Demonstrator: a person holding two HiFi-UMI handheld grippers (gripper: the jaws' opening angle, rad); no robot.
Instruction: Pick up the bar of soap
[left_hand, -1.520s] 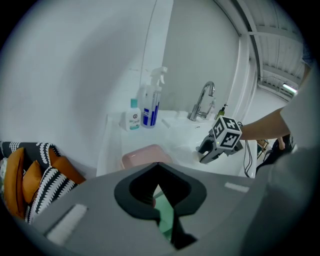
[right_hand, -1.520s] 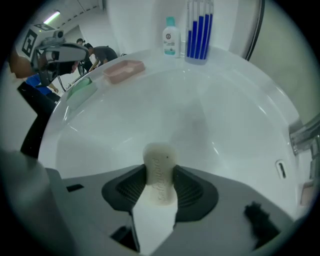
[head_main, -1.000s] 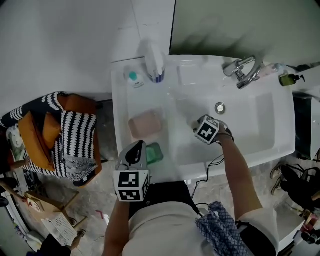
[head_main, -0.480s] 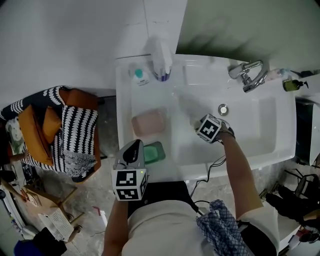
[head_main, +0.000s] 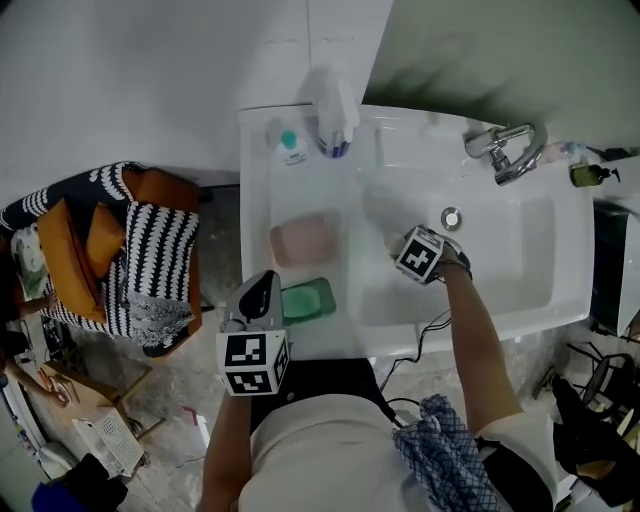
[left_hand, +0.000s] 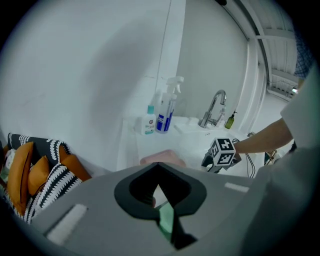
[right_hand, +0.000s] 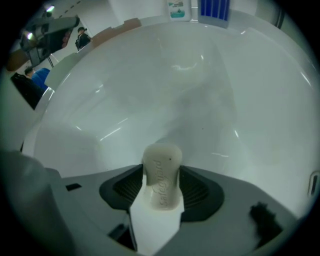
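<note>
The left claw (head_main: 264, 284) has slid sideways toward the sink's (head_main: 572, 292) left edge. It has moved away from the green soap dish (head_main: 311, 299), which it partly covered a second ago and which now shows almost whole beside it. The right claw (right_hand: 162, 176) has just been opening a little wider, with the bar of soap (right_hand: 161, 162) standing upright between its pads. The head view itself has swung too; the sink and the spray bottle (head_main: 335, 115) sit further right in frame than before.
</note>
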